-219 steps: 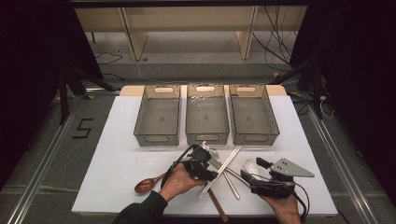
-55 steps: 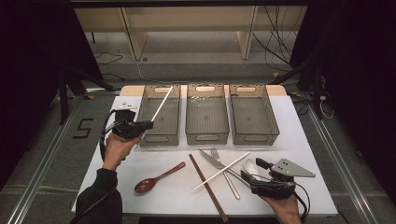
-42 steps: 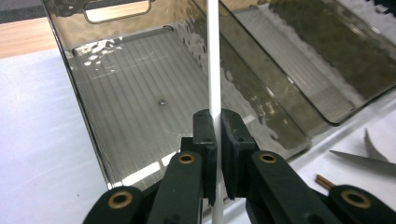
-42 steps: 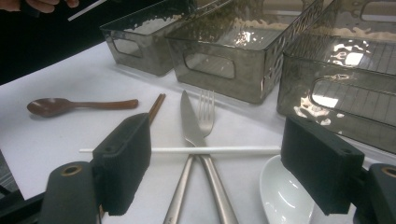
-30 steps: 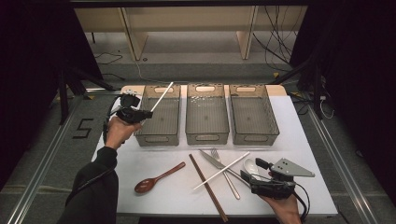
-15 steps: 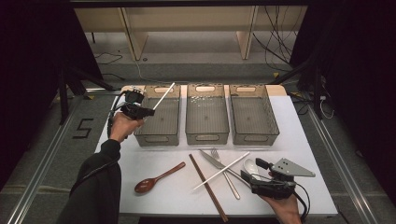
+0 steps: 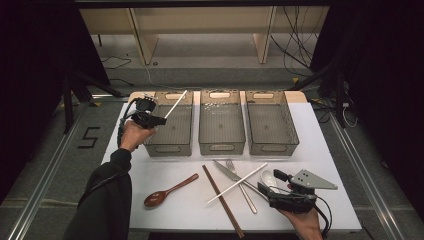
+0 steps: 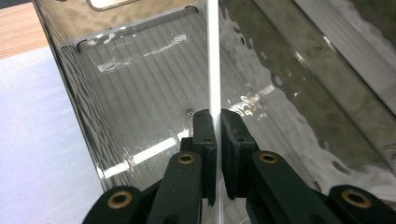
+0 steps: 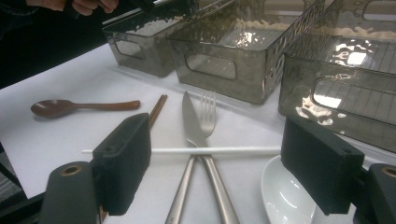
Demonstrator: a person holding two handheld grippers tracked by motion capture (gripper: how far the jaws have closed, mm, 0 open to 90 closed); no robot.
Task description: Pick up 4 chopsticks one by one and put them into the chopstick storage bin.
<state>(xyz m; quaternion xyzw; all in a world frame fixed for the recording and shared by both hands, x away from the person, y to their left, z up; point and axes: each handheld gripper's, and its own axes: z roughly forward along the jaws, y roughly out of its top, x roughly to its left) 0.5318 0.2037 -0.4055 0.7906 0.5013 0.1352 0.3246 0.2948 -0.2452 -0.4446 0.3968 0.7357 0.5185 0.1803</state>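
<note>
Left gripper (image 7: 159, 120): jaws clamped on white chopstick (image 7: 176, 104), held slanting over the left bin (image 7: 170, 148) at the table's far-left corner | Right gripper (image 9: 217, 172): jaws wide, nothing between, at the table's near-right edge above second white chopstick (image 9: 196, 150), knife (image 9: 192, 122), fork (image 9: 208, 112).

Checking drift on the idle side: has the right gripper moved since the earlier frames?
No. The right gripper sits at the same spot by the white spoon at the table's near right corner, jaws open.

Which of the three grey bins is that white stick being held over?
The leftmost bin. The left claw holds the white chopstick above it; the other two bins stand farther right.
</note>
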